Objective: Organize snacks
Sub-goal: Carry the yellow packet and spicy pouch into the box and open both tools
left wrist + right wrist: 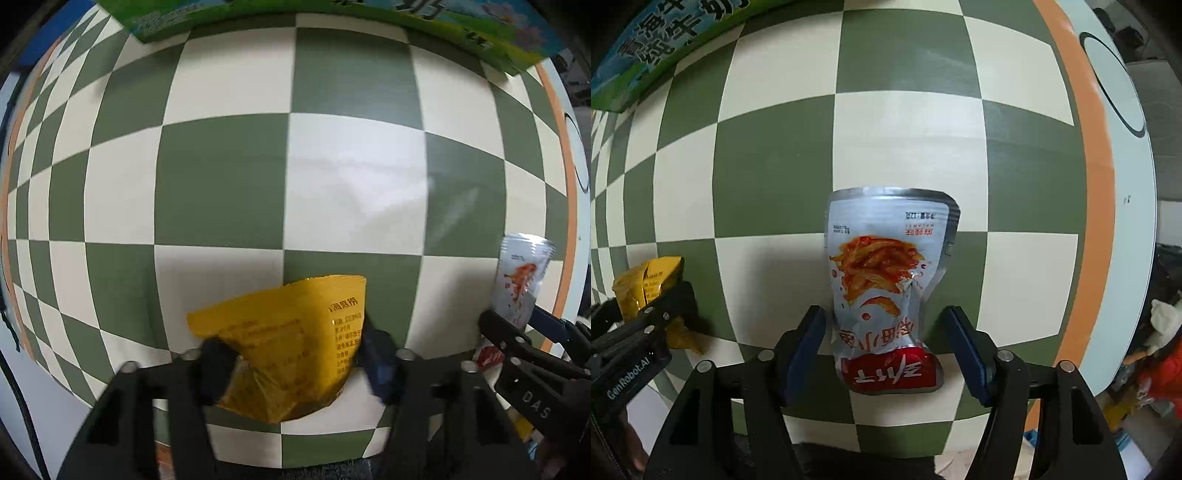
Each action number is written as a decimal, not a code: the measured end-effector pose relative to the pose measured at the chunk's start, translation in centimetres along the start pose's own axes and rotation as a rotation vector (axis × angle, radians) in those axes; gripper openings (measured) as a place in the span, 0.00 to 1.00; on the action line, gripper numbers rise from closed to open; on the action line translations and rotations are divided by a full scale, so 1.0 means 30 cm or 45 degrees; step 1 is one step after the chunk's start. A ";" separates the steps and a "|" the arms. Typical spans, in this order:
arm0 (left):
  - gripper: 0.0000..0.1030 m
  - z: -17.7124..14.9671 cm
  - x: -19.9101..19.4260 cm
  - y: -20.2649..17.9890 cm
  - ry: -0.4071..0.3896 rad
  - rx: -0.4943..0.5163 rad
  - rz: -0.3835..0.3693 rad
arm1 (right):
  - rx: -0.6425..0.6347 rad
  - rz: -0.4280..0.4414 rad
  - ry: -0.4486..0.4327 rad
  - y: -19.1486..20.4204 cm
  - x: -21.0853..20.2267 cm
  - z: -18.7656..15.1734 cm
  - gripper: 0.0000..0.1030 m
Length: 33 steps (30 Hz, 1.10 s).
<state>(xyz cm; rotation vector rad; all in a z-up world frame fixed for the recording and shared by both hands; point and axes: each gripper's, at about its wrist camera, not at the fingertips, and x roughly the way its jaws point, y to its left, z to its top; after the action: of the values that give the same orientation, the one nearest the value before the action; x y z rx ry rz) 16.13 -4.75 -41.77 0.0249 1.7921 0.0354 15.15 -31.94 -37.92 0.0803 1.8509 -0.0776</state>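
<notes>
Crumpled yellow packet (295, 343) — silver-red pouch (886, 288)

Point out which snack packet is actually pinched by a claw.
The crinkled yellow foil packet: the left claw squeezes its sides. The silver fish-picture pouch lies between the right claw's open fingers, untouched.

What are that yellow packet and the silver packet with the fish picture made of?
Yellow packet: probably thin plastic or foil film, slightly glossy, sharply creased. Silver packet: looks like metallised foil laminate, with a shiny silver rim, crimped seal and wrinkles.
</notes>
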 end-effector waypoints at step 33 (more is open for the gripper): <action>0.43 0.021 -0.513 -0.096 -0.365 0.066 -0.098 | -0.097 0.123 -0.407 0.043 -0.490 -0.097 0.29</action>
<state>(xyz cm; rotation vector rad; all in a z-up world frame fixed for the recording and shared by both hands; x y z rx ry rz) 20.13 -8.18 -27.02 -0.0018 1.5055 -0.0674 16.56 -30.58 -23.00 0.0980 1.5268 0.0453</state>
